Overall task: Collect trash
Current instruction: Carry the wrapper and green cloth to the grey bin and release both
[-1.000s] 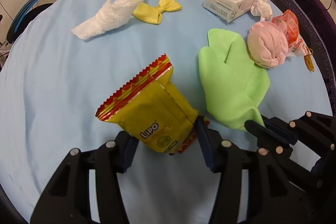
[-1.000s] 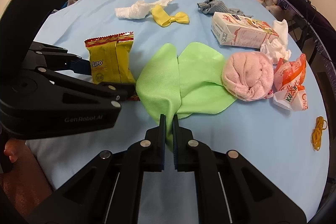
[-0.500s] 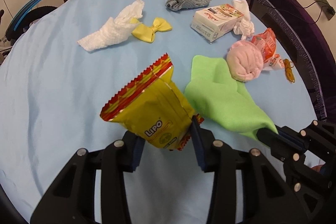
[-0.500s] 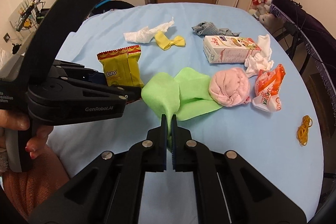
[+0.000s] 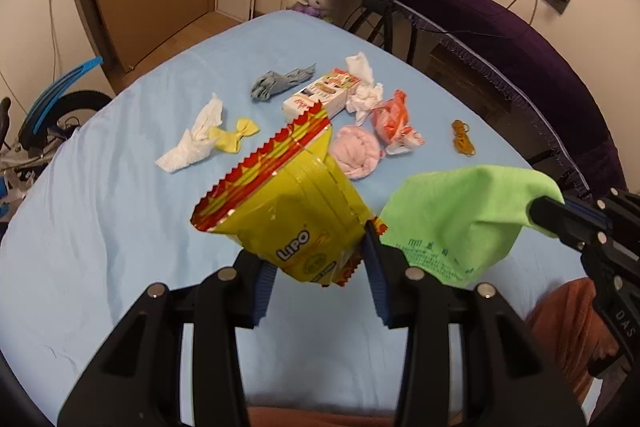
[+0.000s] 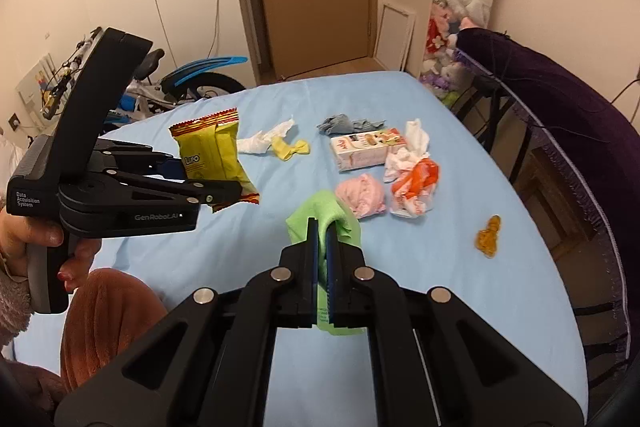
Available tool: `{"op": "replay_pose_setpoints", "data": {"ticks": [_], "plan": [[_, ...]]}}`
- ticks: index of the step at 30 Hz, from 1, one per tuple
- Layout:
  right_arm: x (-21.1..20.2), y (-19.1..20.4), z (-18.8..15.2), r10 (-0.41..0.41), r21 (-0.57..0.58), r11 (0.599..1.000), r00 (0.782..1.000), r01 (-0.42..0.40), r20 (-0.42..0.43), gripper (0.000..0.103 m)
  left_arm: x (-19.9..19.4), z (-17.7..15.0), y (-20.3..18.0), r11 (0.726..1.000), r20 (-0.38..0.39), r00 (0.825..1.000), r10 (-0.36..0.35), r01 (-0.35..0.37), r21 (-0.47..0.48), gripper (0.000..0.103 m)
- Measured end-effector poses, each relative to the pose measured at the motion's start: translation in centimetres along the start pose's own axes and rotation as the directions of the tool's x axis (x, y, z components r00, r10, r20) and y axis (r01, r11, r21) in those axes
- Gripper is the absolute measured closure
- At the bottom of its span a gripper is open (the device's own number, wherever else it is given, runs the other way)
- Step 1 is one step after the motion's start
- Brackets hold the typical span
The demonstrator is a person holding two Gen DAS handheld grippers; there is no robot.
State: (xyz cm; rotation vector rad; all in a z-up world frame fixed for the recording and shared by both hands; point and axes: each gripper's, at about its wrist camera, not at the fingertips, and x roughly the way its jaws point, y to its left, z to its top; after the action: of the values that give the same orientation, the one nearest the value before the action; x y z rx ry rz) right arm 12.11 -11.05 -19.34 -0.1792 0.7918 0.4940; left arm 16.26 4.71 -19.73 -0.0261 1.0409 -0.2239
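My left gripper (image 5: 316, 255) is shut on the lower end of a yellow Lipo snack bag (image 5: 288, 203) and holds it in the air above the blue tablecloth (image 5: 100, 227). In the right wrist view that bag (image 6: 212, 155) sticks up from the left gripper (image 6: 212, 183), which a hand grips at the left. A green cloth (image 6: 324, 215) is pinched in my right gripper (image 6: 319, 227), which is shut on it. The cloth (image 5: 460, 219) hangs off the table from the right gripper (image 5: 548, 211).
On the table lie a milk carton (image 6: 368, 149), crumpled white tissue (image 6: 408, 147), an orange wrapper (image 6: 416, 191), a pink ball (image 6: 362, 195), rubber bands (image 6: 488, 235), a yellow bow (image 6: 292, 149) and a grey rag (image 6: 340, 125). A purple chair (image 6: 560, 107) stands on the right.
Both grippers have risen from the table. The yellow bag and the green cloth lay on the tablecloth before and now hang in the air.
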Motion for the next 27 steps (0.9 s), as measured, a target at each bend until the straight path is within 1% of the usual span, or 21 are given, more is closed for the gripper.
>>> {"op": "replay_pose_setpoints", "data": {"ticks": [4,8,10,13,16,19,23,25,27], "plan": [[-5.0,-2.0,-0.6,-0.077,0.026,0.997,0.996,0.075,0.049,0.101,-2.6,0.6,-3.9,0.996,0.032,0.999,-0.027,0.024,0.083,0.063],[-10.6,-4.5,-1.9,-0.168,0.067,0.985,0.981,0.162,0.096,0.101,-5.1,0.9,-8.3,0.983,0.072,0.996,-0.061,0.048,0.175,0.063],[-13.5,-5.8,-2.8,-0.217,0.09,0.974,0.969,0.207,0.117,0.101,-6.2,1.0,-10.7,0.974,0.084,0.993,-0.088,0.068,0.217,0.063],[-18.4,-8.0,-4.4,-0.302,0.132,0.95,0.942,0.284,0.147,0.101,-7.7,1.1,-14.5,0.954,0.103,0.986,-0.132,0.098,0.285,0.063],[-23.8,-10.7,-6.5,-0.394,0.191,0.912,0.903,0.363,0.168,0.101,-9.3,1.1,-19.0,0.925,0.121,0.975,-0.189,0.135,0.355,0.063],[-29.4,-13.4,-8.9,-0.497,0.257,0.856,0.851,0.449,0.171,0.101,-10.4,0.9,-23.8,0.887,0.129,0.96,-0.249,0.172,0.428,0.063],[-37.0,-16.1,-12.8,-0.644,0.328,0.748,0.751,0.577,0.145,0.101,-12.1,0.7,-30.6,0.822,0.128,0.938,-0.323,0.211,0.529,0.063],[-40.0,-17.2,-14.5,-0.692,0.355,0.701,0.71,0.619,0.13,0.101,-12.7,0.4,-33.9,0.785,0.118,0.925,-0.36,0.233,0.574,0.063],[-43.1,-18.3,-16.6,-0.741,0.384,0.646,0.662,0.66,0.11,0.101,-13.4,0.1,-37.5,0.744,0.097,0.911,-0.401,0.262,0.615,0.063]]}}
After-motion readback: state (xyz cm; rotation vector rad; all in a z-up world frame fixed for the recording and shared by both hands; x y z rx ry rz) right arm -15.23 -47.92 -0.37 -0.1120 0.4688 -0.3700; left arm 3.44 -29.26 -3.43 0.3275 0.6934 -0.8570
